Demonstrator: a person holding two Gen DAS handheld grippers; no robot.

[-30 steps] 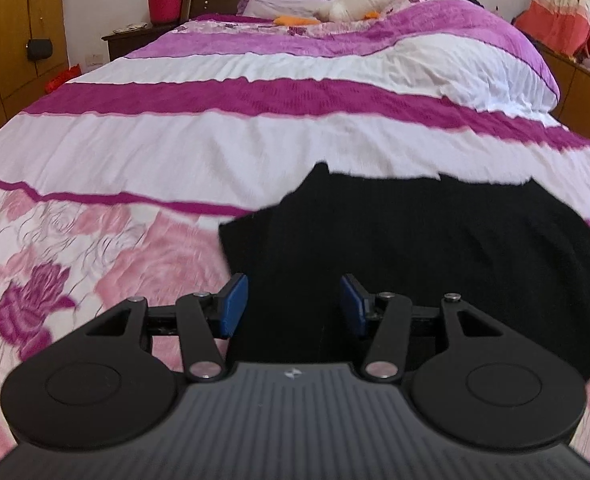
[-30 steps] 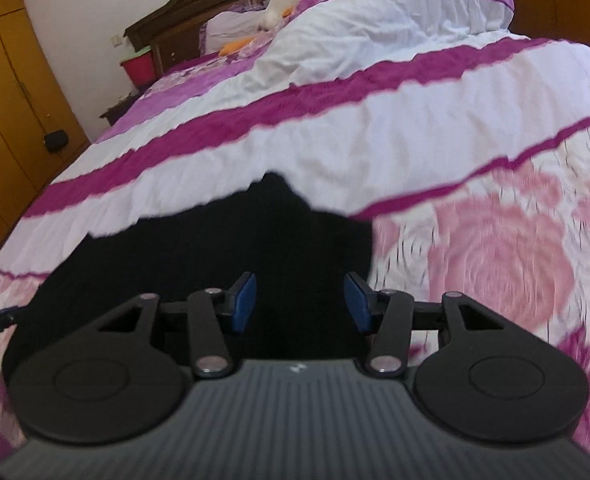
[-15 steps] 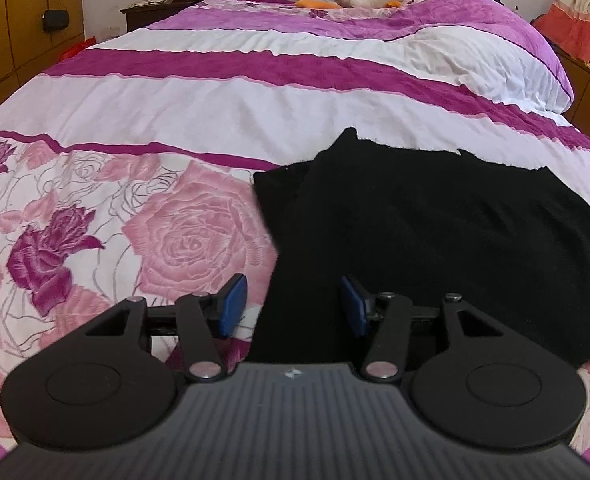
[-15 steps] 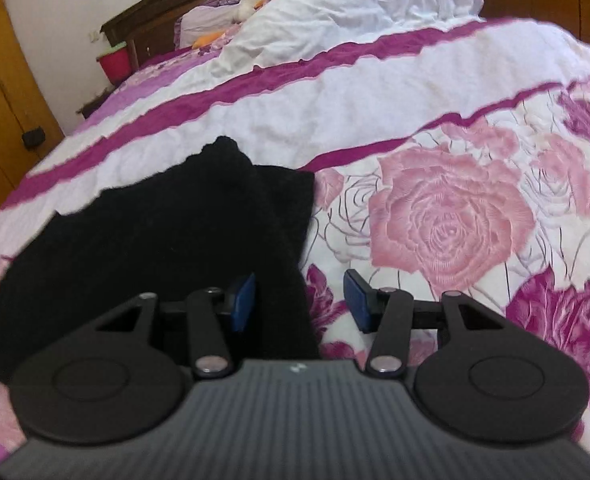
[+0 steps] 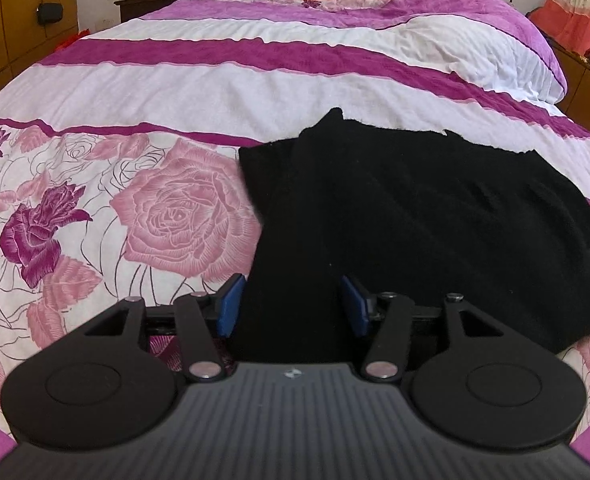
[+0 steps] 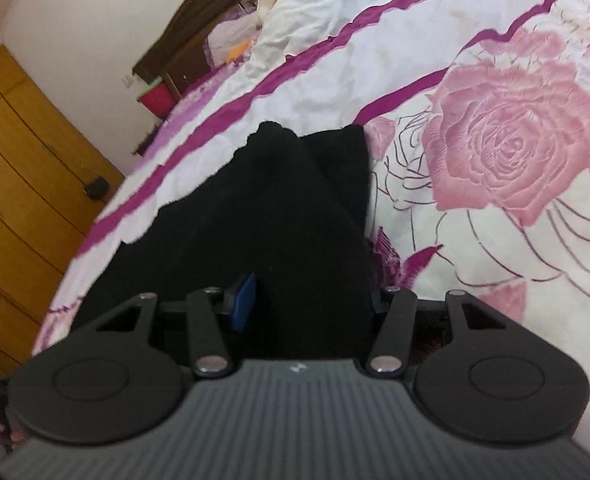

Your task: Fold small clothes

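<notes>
both the left gripper and right gripper hang released over the cloth, apparently poised to pinch its near edge for folding.

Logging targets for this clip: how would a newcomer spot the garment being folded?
Start at the large bed with its pink-rose and magenta-striped quilt. On its near floral end lies a flat black knitted garment, one side strip already folded inward. It is the only dark, unpatterned item on the bedding.
</notes>
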